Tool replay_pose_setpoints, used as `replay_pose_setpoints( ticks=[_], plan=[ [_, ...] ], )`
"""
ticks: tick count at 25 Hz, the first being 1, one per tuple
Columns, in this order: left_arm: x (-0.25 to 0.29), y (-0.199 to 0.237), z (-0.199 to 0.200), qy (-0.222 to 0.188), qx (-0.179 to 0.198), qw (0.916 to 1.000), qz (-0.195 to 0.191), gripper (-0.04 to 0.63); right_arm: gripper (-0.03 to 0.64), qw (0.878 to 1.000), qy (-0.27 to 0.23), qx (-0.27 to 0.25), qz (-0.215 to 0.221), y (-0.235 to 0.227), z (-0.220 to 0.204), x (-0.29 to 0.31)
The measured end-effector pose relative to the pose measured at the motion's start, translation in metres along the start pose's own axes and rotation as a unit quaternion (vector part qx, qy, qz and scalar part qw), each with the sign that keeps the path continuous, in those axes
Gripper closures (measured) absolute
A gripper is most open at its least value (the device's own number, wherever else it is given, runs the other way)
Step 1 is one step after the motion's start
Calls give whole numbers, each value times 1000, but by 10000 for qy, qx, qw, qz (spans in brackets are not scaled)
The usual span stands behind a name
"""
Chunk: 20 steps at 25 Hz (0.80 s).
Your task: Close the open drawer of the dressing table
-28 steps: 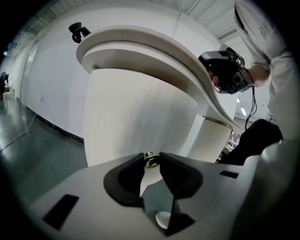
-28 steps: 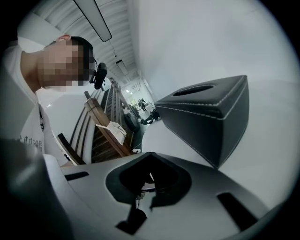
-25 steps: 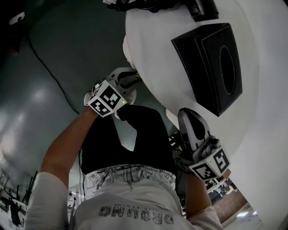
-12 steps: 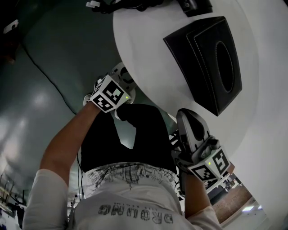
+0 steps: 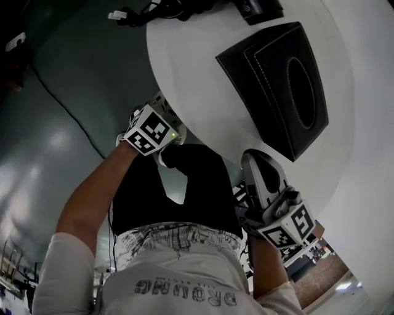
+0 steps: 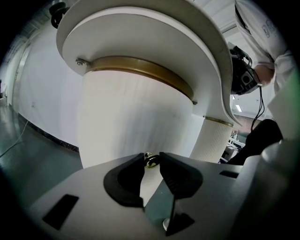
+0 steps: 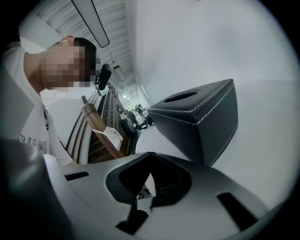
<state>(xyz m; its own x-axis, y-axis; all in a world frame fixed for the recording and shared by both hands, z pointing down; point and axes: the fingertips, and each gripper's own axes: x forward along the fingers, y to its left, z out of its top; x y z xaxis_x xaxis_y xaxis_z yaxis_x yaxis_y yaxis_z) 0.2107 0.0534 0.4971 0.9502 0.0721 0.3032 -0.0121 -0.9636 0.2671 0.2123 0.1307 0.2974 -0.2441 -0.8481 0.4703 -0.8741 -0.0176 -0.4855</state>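
The dressing table has a round white top point(image 5: 197, 74) point(image 6: 140, 33) over a white ribbed drawer front point(image 6: 131, 117) with a gold band. A small gold knob point(image 6: 150, 161) on that front sits between the tips of my left gripper point(image 6: 152, 157), which is shut on it. In the head view the left gripper point(image 5: 163, 112) reaches under the table's left edge, its tips hidden there. My right gripper point(image 5: 253, 159) point(image 7: 151, 154) hovers over the table's near edge, jaws shut and holding nothing, pointing at a black leather tissue box point(image 5: 277, 86) point(image 7: 201, 122).
Cables and a dark device point(image 5: 160, 7) lie at the table's far edge. A second ribbed white pedestal point(image 6: 213, 140) stands to the right of the drawer front. Grey floor point(image 5: 55, 129) spreads to the left. A wooden frame point(image 7: 101, 136) stands behind the person.
The white drawer that stuck out at the table's left edge has slid in under the top. My left gripper went in with it. The right gripper has stayed put.
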Motion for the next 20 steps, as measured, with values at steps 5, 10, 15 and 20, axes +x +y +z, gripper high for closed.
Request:
replay_pose_setpoints(
  ticks=[5,10,15,20],
  plan=[
    [0,-1,-2,195,30,9998,34,477,609,10000,-65,-13,45,2,6,-2],
    [-7,-9,-2,353,4,9993,78,442,609,9999,-131,-24,80,7,13,-5],
    [-32,-14,1,475,35,9986,211,433,609,9995,-237,-82,202,18,22,-7],
    [-67,-17,13,495,81,9979,398,433,609,9988,-341,-131,321,35,34,-10]
  ],
)
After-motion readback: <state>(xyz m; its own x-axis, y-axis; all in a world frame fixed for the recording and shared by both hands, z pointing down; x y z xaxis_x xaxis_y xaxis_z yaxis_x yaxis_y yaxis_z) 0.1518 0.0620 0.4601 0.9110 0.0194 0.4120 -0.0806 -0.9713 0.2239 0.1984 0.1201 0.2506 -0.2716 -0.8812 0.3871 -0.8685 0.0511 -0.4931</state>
